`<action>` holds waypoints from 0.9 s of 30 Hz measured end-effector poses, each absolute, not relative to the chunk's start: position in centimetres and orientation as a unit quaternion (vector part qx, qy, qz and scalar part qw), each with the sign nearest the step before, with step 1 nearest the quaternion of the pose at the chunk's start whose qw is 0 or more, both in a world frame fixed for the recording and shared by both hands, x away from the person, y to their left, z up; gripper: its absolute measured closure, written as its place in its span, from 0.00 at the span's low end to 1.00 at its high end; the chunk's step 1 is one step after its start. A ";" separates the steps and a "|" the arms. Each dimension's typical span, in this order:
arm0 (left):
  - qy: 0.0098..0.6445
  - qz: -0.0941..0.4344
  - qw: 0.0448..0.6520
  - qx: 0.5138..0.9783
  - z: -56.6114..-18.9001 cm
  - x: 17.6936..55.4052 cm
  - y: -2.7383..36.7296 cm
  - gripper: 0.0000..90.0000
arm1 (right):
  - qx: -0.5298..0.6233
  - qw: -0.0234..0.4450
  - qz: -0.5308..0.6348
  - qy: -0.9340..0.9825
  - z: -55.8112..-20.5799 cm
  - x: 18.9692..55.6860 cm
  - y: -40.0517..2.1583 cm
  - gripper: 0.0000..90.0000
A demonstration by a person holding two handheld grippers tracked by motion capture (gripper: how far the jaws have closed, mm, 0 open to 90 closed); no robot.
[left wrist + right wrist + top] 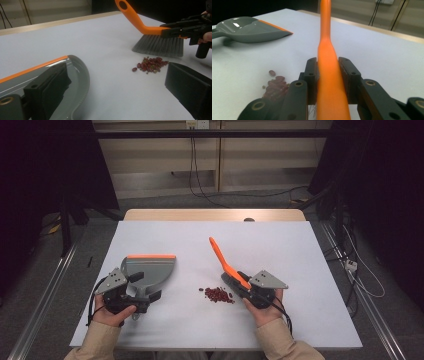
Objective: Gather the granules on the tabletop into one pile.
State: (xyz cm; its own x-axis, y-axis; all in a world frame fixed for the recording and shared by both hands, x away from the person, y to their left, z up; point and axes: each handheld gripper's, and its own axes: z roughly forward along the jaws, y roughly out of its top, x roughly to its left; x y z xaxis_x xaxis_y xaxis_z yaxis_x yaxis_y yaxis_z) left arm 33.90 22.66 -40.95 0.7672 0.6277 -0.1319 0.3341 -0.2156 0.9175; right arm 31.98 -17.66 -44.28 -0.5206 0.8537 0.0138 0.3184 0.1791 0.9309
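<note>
A small heap of red beans (pixel 217 294) (pixel 151 64) (pixel 275 85) lies on the white table (pixel 280 245). My right gripper (pixel 244 282) (pixel 328 67) (pixel 175 27) is shut on the orange handle of a hand brush (pixel 222 257) (pixel 327 47) (pixel 135 18). The brush's grey bristles (pixel 160 45) stand on the table just right of the beans. A grey dustpan (pixel 150 267) (pixel 78 72) (pixel 244 28) with an orange lip lies flat to the left. My left gripper (pixel 146 286) (pixel 116 71) is open, one jaw over the pan, the other off its right side.
A wooden edge (pixel 215 215) runs along the table's far side. Cables (pixel 200 180) trail over the floor behind, and metal rails (pixel 45 295) flank the table. Bare white surface spreads beyond the brush and pan.
</note>
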 end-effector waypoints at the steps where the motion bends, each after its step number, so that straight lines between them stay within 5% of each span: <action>1: 0.314 0.135 0.542 0.768 -41.0 33.9 22.7 0.06 | 0.411 0.267 0.490 0.721 -44.1 32.0 -17.7 0.78; 10: 0.313 0.136 0.543 0.767 -40.9 33.9 22.6 0.06 | 0.442 0.203 0.416 0.768 -42.4 32.9 -17.3 0.67; 17: 0.313 0.136 0.544 0.766 -40.8 33.8 22.8 0.06 | 0.459 0.189 0.372 0.784 -41.7 33.8 -16.9 0.78; 27: 0.313 0.139 0.547 0.764 -40.4 33.7 22.7 0.06 | 0.505 0.210 0.407 0.731 -42.5 32.7 -16.0 0.79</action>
State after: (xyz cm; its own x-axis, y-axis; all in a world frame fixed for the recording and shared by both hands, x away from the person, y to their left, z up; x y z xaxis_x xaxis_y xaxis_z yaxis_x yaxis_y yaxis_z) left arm 33.67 22.66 -40.43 0.7653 0.6306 -0.1289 0.3255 -0.2064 0.9227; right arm 32.71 -15.98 -42.54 -0.4005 0.9104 0.1040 0.5677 0.1574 0.8081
